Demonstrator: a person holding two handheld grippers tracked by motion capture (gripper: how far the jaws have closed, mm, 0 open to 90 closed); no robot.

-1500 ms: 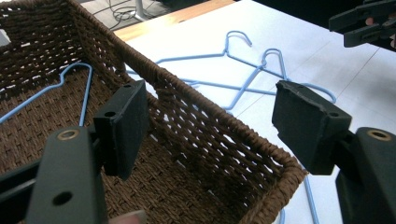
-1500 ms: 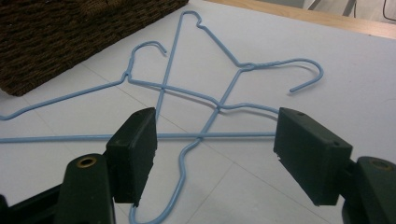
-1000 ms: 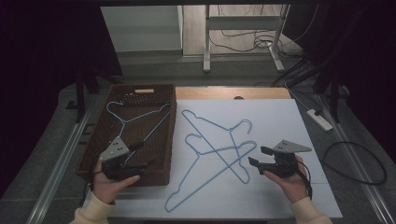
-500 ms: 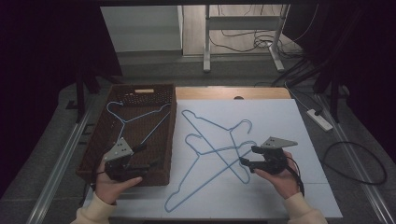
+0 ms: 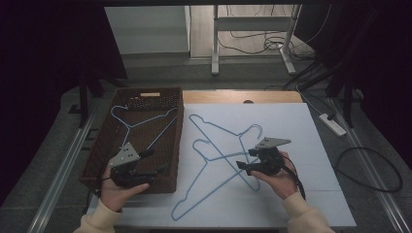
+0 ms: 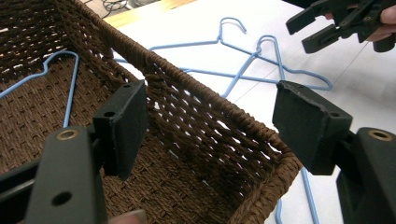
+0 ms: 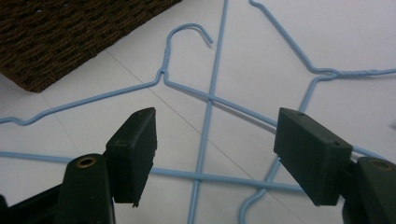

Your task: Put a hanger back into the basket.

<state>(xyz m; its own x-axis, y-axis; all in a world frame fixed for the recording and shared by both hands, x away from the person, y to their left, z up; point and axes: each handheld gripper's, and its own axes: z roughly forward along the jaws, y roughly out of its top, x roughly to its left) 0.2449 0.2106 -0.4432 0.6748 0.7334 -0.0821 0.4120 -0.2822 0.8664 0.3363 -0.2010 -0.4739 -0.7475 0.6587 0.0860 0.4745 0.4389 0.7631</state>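
Right gripper (image 5: 243, 165): I hold its jaws apart above the crossed blue hangers (image 5: 221, 155) on the white sheet (image 5: 311, 145).
Left gripper (image 5: 148, 172): jaws apart over the basket (image 5: 177, 145) corner.
Risk: I may snag two tangled wires together.

From where I stand, nothing can be read. The woven basket (image 5: 171, 127) has a pale tag (image 5: 149, 94) on its far rim, but any writing there is too small.
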